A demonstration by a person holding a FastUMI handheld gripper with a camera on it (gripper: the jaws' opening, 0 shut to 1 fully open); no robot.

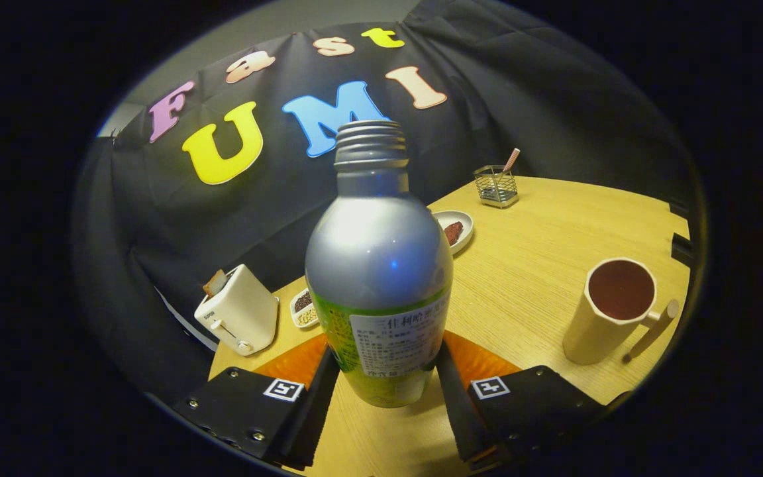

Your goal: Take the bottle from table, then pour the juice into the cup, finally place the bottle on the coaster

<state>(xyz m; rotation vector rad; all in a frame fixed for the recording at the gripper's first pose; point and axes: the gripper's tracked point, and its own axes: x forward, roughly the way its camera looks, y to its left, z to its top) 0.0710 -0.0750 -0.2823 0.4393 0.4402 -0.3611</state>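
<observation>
Coaster [481,361] mostly behind bottle [379,265]

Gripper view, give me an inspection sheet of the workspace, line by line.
Surface: wooden table, tilted in this view.
Job's things: uncapped bottle between the fingers, base seems to hang over the orange coaster; cup beyond the fingers, dark inside, contents unclear.
Clutter: toaster with toast, small dish of grains beside it, plate with dark food, wire holder with a stick.
Gripper: gripper shut on bottle, both fingers against its sides.
Cables: nothing seen.
Surroundings: black cloth wall behind the table.
</observation>
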